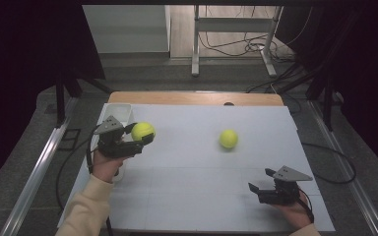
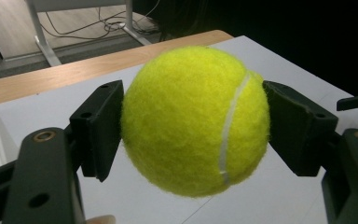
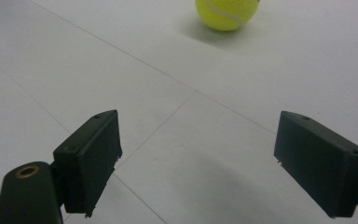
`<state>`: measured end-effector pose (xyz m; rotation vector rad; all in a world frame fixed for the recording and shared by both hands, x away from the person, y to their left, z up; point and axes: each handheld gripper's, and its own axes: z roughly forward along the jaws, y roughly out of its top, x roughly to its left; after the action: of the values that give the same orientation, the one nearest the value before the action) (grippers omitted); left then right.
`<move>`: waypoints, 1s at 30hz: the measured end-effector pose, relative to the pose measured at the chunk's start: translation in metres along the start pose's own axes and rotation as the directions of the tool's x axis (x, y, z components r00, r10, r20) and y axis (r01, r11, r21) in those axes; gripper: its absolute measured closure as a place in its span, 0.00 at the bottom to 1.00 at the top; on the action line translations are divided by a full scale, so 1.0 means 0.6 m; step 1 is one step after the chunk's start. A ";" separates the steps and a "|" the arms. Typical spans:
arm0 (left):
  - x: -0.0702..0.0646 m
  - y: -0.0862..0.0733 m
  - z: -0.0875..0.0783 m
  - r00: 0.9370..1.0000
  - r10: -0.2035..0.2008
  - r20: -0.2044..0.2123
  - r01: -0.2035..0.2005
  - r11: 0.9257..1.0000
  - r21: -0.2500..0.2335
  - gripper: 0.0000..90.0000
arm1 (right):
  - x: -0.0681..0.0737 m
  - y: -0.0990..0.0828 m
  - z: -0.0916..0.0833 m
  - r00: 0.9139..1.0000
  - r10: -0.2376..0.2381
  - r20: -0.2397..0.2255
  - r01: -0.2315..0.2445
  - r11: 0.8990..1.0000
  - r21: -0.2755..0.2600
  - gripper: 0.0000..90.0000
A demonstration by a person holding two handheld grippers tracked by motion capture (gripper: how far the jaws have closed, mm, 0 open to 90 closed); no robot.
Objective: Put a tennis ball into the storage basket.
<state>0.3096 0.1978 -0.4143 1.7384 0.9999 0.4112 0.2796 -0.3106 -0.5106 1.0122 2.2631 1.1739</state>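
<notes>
- Left gripper (image 1: 139, 136) is clenched on a yellow tennis ball (image 1: 142, 131), its two black pads pressing the ball from either side, held off the surface near the desk's left edge.
- In the left gripper view the held ball (image 2: 195, 120) shows a curved white seam down its right half; no brand or lettering can be read on it.
- Right gripper (image 1: 262, 180) sits near the desk's front right corner with its jaws released and standing wide apart, nothing between them; a grey three-cornered plate sits on top of it.
- A second tennis ball (image 1: 228, 138) lies loose on the desk, right of the middle and well apart from both grippers. The right gripper view looks along its jaws toward it (image 3: 227, 13).
- The desk (image 1: 206, 187) is covered in white sheeting with faint straight seam lines; a strip of bare wood (image 1: 197, 98) shows along its far edge.
- A white plastic bin (image 1: 119, 112) stands at the far left corner, just behind the left gripper.
- Beyond the desk lie grey floor, the legs of a white frame (image 1: 234, 24) with cables (image 1: 248, 46) trailing around them, and black curtains on both sides.
</notes>
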 end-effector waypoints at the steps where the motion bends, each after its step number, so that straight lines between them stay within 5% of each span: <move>1: 0.001 0.001 -0.001 1.000 0.001 -0.003 -0.001 1.000 0.001 0.29 | 0.000 0.000 0.000 1.000 0.000 0.000 0.000 1.000 0.000 0.17; 30: 0.040 0.026 -0.007 0.998 -0.034 -0.051 0.035 0.999 0.003 0.29 | 0.000 0.000 0.000 1.000 0.000 0.000 0.000 1.000 -0.002 0.17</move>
<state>0.3277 0.2176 -0.4027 1.7188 1.0661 0.4336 0.2797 -0.3107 -0.5106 1.0108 2.2615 1.1763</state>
